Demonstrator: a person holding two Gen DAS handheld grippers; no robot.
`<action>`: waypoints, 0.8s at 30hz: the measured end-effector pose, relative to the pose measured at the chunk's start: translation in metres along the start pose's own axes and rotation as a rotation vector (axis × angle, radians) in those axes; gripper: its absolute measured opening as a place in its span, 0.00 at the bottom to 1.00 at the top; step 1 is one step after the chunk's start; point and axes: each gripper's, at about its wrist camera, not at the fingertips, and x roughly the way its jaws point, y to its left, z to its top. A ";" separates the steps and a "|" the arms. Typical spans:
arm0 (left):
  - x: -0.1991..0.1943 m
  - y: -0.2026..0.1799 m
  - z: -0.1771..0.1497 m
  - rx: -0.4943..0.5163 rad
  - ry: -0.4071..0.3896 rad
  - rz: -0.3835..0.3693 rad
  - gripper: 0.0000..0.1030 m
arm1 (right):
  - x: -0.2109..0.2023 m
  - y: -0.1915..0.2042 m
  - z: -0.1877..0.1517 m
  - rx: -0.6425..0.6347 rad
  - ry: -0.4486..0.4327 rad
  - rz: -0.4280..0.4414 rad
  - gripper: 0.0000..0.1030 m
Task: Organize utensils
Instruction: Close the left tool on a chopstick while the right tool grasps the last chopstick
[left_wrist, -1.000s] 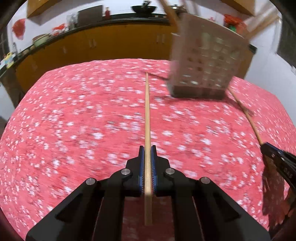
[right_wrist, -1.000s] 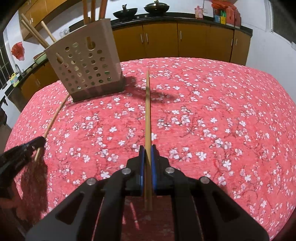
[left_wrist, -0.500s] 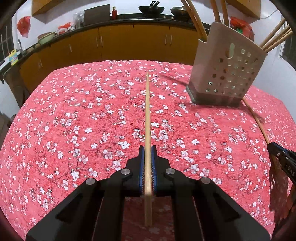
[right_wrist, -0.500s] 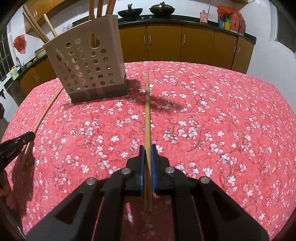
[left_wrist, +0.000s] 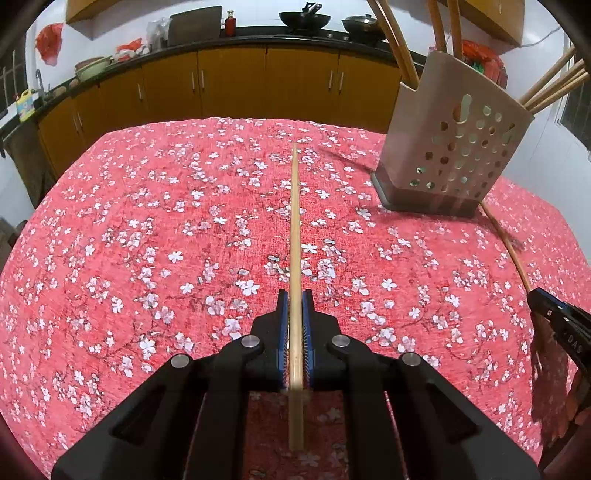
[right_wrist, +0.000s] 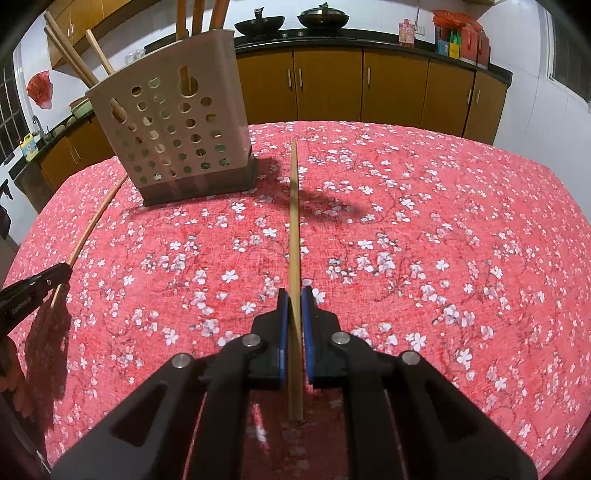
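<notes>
My left gripper (left_wrist: 294, 295) is shut on a wooden chopstick (left_wrist: 294, 229) that points straight ahead above the red floral tablecloth (left_wrist: 147, 240). My right gripper (right_wrist: 294, 293) is shut on another wooden chopstick (right_wrist: 294, 214), also pointing forward. A beige perforated utensil holder (left_wrist: 454, 147) with several chopsticks in it stands at the right in the left wrist view and at the upper left in the right wrist view (right_wrist: 173, 136). Each gripper's tip shows at the edge of the other's view, the right one (left_wrist: 546, 310) and the left one (right_wrist: 44, 282).
Orange kitchen cabinets (left_wrist: 229, 85) with a dark counter run behind the table. Woks (right_wrist: 284, 22) and bottles stand on the counter. The table edge curves away on all sides.
Both grippers have moved closer to the holder, which now looks larger in both views. Both still hold their chopsticks.
</notes>
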 end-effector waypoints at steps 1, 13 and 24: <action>-0.001 0.000 0.000 0.001 0.000 0.002 0.09 | 0.000 0.000 0.000 0.000 0.000 0.001 0.09; -0.001 0.000 0.000 -0.001 0.001 0.000 0.09 | 0.000 0.000 0.000 0.001 0.000 0.002 0.09; 0.000 0.000 0.000 -0.001 0.001 0.001 0.09 | 0.000 0.000 0.000 0.001 0.000 0.003 0.09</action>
